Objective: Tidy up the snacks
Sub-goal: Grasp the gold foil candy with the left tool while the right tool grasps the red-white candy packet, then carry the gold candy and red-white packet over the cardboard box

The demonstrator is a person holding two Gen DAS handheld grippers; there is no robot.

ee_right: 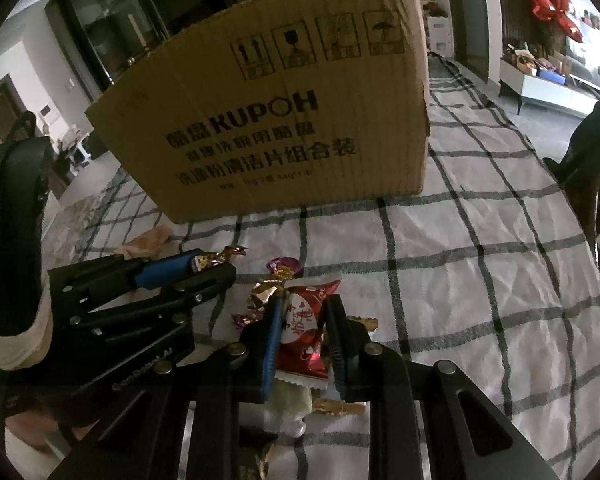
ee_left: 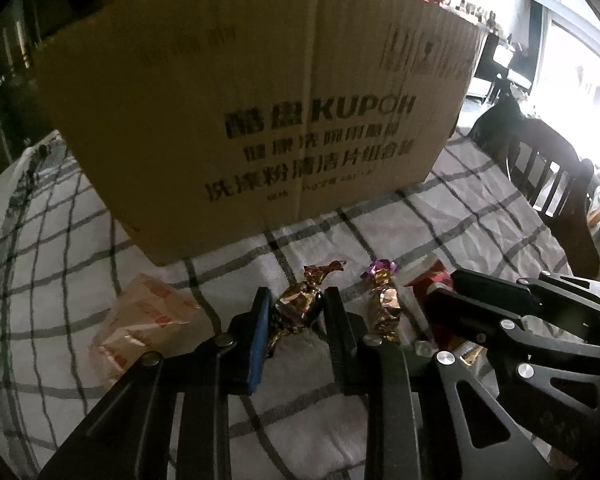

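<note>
snacks lie on the checked surface [ee_right: 480,280] before a cardboard box [ee_right: 284,120]: left tongs [ee_left: 296,312] clamped on a gold-foil candy [ee_left: 298,306], right tongs [ee_right: 302,320] on a red-and-white packet [ee_right: 304,320]; box lettering blurred.

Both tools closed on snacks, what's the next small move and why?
Probably lift both straight up: the left tool pinches a gold-wrapped candy, the right tool a red packet, both low over the checked cloth before the cardboard box.
</note>
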